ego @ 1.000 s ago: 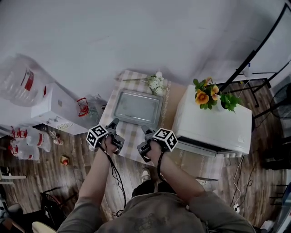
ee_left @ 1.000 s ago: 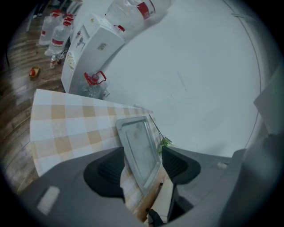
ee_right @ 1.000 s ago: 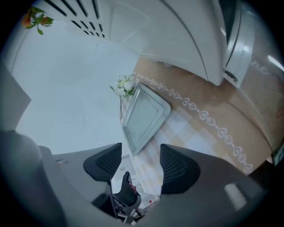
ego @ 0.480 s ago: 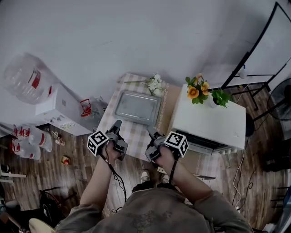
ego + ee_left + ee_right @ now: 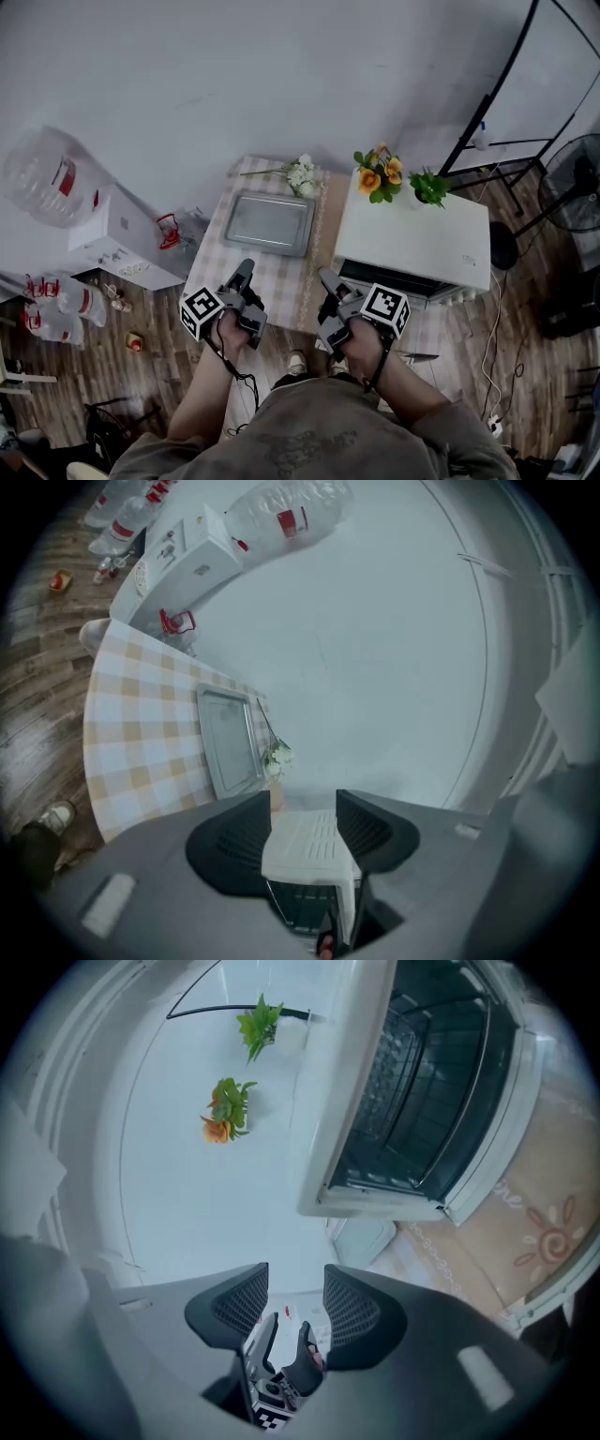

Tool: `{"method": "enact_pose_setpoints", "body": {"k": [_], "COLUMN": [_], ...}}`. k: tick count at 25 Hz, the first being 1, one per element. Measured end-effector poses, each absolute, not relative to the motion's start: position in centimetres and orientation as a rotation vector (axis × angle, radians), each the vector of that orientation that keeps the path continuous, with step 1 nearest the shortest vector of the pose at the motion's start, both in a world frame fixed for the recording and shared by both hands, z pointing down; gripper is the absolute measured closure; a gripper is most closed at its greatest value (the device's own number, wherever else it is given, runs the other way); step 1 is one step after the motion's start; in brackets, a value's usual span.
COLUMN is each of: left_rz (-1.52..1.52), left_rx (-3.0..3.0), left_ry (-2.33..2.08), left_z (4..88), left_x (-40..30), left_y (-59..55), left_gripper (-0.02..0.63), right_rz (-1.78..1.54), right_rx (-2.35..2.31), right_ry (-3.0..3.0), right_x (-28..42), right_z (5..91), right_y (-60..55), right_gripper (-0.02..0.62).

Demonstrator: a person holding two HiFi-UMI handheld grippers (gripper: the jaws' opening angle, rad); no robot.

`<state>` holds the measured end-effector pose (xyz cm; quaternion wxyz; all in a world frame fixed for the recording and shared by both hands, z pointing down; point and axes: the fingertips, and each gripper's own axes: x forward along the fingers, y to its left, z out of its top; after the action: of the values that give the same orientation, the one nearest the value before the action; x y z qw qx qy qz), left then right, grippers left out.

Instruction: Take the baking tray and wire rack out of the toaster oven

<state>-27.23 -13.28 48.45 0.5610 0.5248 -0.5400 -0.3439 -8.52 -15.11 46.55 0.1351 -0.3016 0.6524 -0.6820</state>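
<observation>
Beyond left gripper (image 5: 244,271) — baking tray (image 5: 270,223); apart

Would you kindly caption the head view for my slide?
Left tongs open and empty, right tongs empty, jaws just closing partway; baking tray on the table beside the open toaster oven.

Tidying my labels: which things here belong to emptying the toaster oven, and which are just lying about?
Job: white box-shaped toaster oven; flat grey metal baking tray; dark wire rack inside the oven.
Lying about: orange leafy flowers; white flower sprig; large clear plastic water jug.
</observation>
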Motion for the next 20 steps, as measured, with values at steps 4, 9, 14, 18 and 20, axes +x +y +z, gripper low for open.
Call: {"method": "enact_pose_setpoints", "body": {"k": [4,9,14,18,20], "left_rz": [-0.791,-0.778,-0.734,-0.738,-0.79], "left_rx": [1.266,1.301,1.313,1.35,1.337], "left_ry": [-1.266,-1.249,-1.243,-1.221,-1.207], "left_z": [47.5,47.0,47.7,47.4,47.4], "left_x": [-25.3,-23.1,-21.8,-20.0,-19.1], "left_y": [-12.0,-10.8,-10.4,-11.5,-11.8], "left_gripper": [0.39,0.394,0.394,0.394,0.394], "right_rz": [-1.915,-1.845,-1.84,-1.805,-1.786], "right_rx": [-0.91,-0.959,-1.0,-1.06,-1.102], "right_ry": [1.894,1.934,1.895,1.866,1.848], "right_x": [-5.2,-2.8,-0.7,1.3,2.6], "right_z": [46.2,46.3,47.1,47.8,48.3], "right_y": [-14.5,-14.0,-13.2,-13.3,-13.3], "right_gripper": [0.397,0.403,0.402,0.403,0.403]}}
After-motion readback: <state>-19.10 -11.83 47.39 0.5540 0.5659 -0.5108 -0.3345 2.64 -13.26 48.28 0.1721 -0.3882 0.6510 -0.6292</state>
